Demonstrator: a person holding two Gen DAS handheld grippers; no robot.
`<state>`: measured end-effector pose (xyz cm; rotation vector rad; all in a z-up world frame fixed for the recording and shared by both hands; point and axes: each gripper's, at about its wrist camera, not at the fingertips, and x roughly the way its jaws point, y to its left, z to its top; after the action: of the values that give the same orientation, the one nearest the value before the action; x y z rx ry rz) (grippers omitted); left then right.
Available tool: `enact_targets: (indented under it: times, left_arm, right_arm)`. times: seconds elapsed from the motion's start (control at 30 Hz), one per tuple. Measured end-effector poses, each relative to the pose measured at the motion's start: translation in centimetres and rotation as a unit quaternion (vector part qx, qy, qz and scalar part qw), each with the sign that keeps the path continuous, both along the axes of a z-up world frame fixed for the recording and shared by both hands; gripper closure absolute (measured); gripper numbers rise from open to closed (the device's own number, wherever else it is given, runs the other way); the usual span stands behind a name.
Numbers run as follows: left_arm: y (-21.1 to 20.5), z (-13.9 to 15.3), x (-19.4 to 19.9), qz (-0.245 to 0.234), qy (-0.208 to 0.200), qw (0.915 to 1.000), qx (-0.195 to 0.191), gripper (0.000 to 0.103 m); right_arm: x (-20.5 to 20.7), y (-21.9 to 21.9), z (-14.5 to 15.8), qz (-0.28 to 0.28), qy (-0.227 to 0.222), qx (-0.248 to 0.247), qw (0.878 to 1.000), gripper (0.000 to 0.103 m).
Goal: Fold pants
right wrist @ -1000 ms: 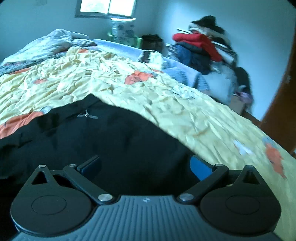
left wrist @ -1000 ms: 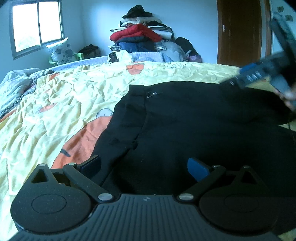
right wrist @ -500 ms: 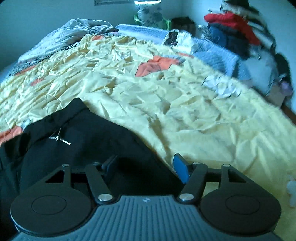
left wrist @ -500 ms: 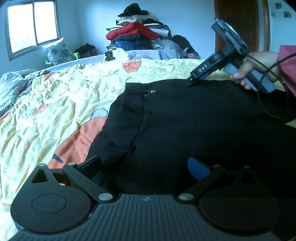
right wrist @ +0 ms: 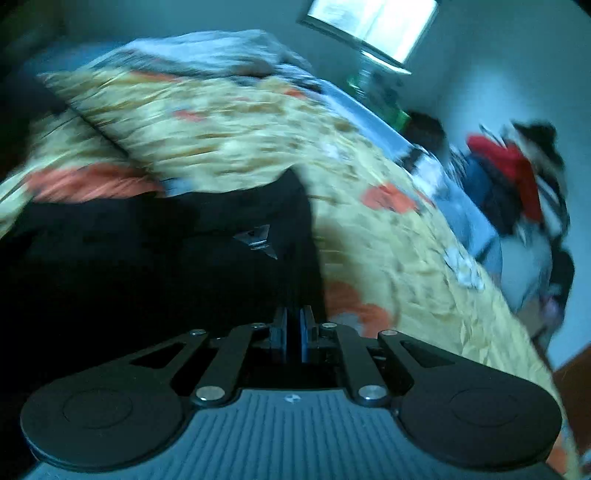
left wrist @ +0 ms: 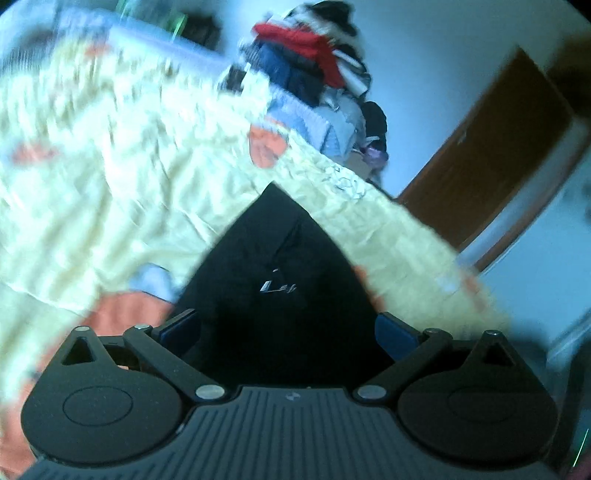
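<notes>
Black pants (left wrist: pixel 273 258) lie on a yellow bedspread (left wrist: pixel 110 166), a corner of them pointing away from me, with a small metal zipper pull (left wrist: pixel 277 286) showing. My left gripper (left wrist: pixel 288 326) stands open over the pants. The dark cloth lies between its blue pads (left wrist: pixel 395 328), and they do not press on it. In the right wrist view the pants (right wrist: pixel 166 240) spread to the left, the zipper pull (right wrist: pixel 258 240) in their middle. My right gripper (right wrist: pixel 293 325) is shut on the edge of the pants, its pads almost touching. Both views are blurred and tilted.
The bedspread (right wrist: pixel 240 140) has orange patches and many creases. A pile of clothes (left wrist: pixel 306 70) with a red garment on top stands beyond the bed by the wall. A brown door (left wrist: pixel 491 162) is at the right. A window (right wrist: pixel 373 22) lights the far wall.
My right gripper went from wide open to shut on the pants' edge. Both views rolled and blurred. The left view swung aside, and the other gripper and hand left it.
</notes>
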<state>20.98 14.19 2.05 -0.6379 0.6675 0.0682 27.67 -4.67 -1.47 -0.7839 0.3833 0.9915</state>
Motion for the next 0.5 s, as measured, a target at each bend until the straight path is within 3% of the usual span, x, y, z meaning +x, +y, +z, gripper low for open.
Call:
enact_targets:
  times: [0.17,0.23,0.27,0.3,0.33,0.4,0.5]
  left_arm:
    - [0.5,-1.2,4.3,-0.004,0.024,0.9953,-0.093,0.002]
    - [0.7,-1.6,5.3,0.003,0.029,0.9933,-0.112,0.010]
    - [0.8,-1.7,5.7,0.013,0.031,0.9926,-0.117,0.017]
    - [0.9,-2.0,5.8,0.018,0.035,0.9916,-0.123,0.049]
    - [1.0,-2.4,5.7,0.016,0.046,0.9904,-0.129,0.087]
    - [1.1,-2.9,4.9,0.017,0.052,0.9896,-0.133,0.098]
    - [1.1,-2.5,1.8,0.010,0.025,0.9932,-0.113,0.099]
  right_arm:
    - [-2.9,-0.9,-0.2,0.003,-0.007,-0.001,1.000,0.096]
    - [-3.2,-1.1,-0.3,-0.001,-0.001,0.002,1.000,0.096]
    - [-3.2,-1.1,-0.4,-0.003,0.001,0.004,1.000,0.096]
    - [-3.3,-1.2,-0.4,-0.006,0.003,0.007,1.000,0.096]
    - [-3.4,-1.4,-0.4,-0.008,0.004,0.010,1.000,0.096]
    - [-3.8,-1.5,-0.3,-0.013,0.003,0.019,1.000,0.096]
    - [-5.1,-2.0,0.1,-0.017,0.003,0.034,0.999,0.096]
